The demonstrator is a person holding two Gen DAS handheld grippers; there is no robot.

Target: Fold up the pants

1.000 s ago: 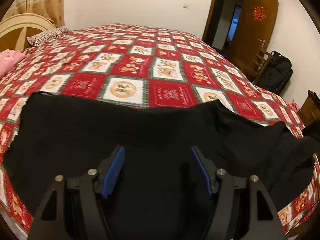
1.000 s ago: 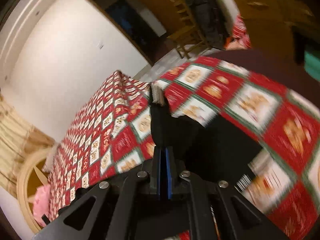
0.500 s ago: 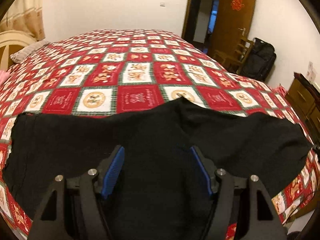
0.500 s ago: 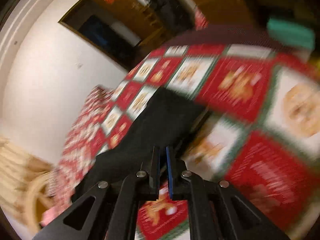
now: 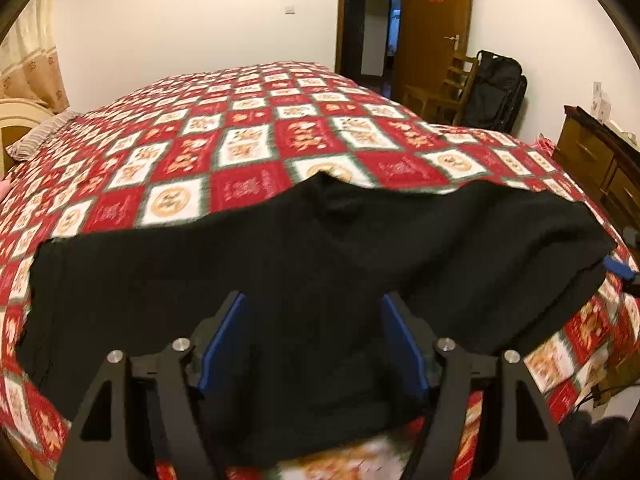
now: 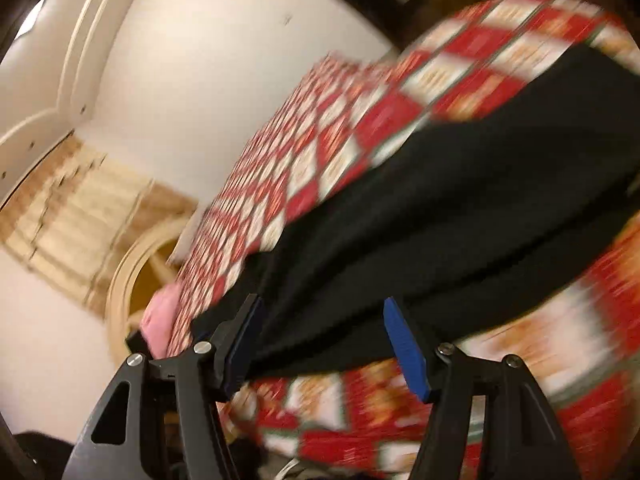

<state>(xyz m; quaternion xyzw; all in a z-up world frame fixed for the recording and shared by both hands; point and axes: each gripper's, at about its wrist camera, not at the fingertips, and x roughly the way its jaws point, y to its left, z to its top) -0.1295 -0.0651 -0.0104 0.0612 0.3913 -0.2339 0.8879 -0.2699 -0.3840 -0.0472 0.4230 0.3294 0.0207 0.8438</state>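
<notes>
The bed [image 5: 256, 128] fills most of both views, covered by a quilt [image 5: 248, 188] of red and white squares with green borders. It serves as the landmark here. At its head end, on the far left in the left wrist view, stand a cream headboard [image 5: 16, 120] and a striped pillow [image 5: 36, 140]; a curtain [image 5: 28, 64] hangs above them. Beyond the far side of the bed a brown door [image 5: 436, 36] stands open, with a wooden chair [image 5: 444, 88] and a black bag [image 5: 496, 96] next to it. A dark wooden dresser [image 5: 592, 164] stands off the foot end.

The black pants [image 5: 312, 280] lie spread across the near side of the bed, stretching along its near edge from the head end toward the foot end. Their far edge rises to a small peak near the middle of the bed.

The left tongs [image 5: 312, 340] hang over the near middle of the pants with the blue pads spread wide; cloth shows between them, but the pads do not press on it.

The right tongs [image 6: 324, 340] are at the foot end of the bed, by the end of the pants. Their jaws have just been opening and now stand spread, with black cloth lying loose between the pads. This view is blurred. A pink cloth [image 6: 160, 316] shows by the headboard in it.
</notes>
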